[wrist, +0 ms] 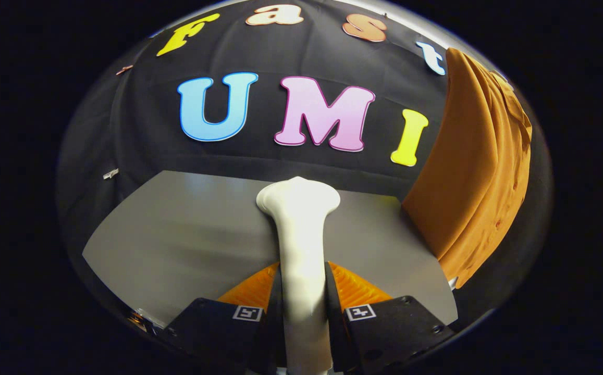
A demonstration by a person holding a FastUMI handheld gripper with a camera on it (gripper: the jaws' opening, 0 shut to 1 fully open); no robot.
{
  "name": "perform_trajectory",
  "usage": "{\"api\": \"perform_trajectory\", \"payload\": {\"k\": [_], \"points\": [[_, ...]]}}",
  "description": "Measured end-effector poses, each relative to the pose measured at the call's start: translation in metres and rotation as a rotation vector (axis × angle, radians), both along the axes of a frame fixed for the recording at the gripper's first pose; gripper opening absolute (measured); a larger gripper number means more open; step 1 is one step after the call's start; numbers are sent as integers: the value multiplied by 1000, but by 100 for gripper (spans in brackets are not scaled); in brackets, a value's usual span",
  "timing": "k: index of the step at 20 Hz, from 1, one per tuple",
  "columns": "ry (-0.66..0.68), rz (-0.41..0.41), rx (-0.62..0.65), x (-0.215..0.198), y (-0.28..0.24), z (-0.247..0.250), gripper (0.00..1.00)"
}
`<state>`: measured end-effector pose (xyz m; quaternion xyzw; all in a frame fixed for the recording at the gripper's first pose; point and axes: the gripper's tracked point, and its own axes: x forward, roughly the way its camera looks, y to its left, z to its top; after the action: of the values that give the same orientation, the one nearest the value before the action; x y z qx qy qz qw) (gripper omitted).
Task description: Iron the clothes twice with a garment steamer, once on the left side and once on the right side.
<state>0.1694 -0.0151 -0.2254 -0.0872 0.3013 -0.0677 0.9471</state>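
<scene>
**Steamer clamped in the tool, garment hanging off to the right**

A grey worktop [186, 234] spreads out ahead, bare across its left and middle, with the black cloth wall [139, 135] of the booth rising behind it. To the right, an orange-brown garment [478, 172] hangs in front of that wall (its lower hem drops past the worktop's right edge), creased in places. Open worktop lies between the steamer head and the garment; the two are well apart.

The tool [301, 297] points forward and slightly down over the worktop, its two fingers pressed against either side of the white handle of the garment steamer [300, 229]. The handle runs straight up between the fingers, and the steamer's wider rounded head sits beyond their tips, over the far part of the worktop.

Each finger base carries a small square black-and-white marker [247, 313]; the patterns are coded blocks, not readable writing. No brand mark can be made out on the steamer
</scene>
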Motion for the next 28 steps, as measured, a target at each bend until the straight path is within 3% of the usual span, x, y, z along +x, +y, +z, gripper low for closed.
{"api": "perform_trajectory", "payload": {"k": [7,14,17,18,21,28], "points": [[-27,32,99,0,8,5,43],[-219,99,196,-17,21,75,43],[-286,115,203,-37,22,99,43],[-309,110,213,-43,21,111,36],[-361,96,258,-66,23,135,36],[-529,96,211,-147,39,201,35]]}}
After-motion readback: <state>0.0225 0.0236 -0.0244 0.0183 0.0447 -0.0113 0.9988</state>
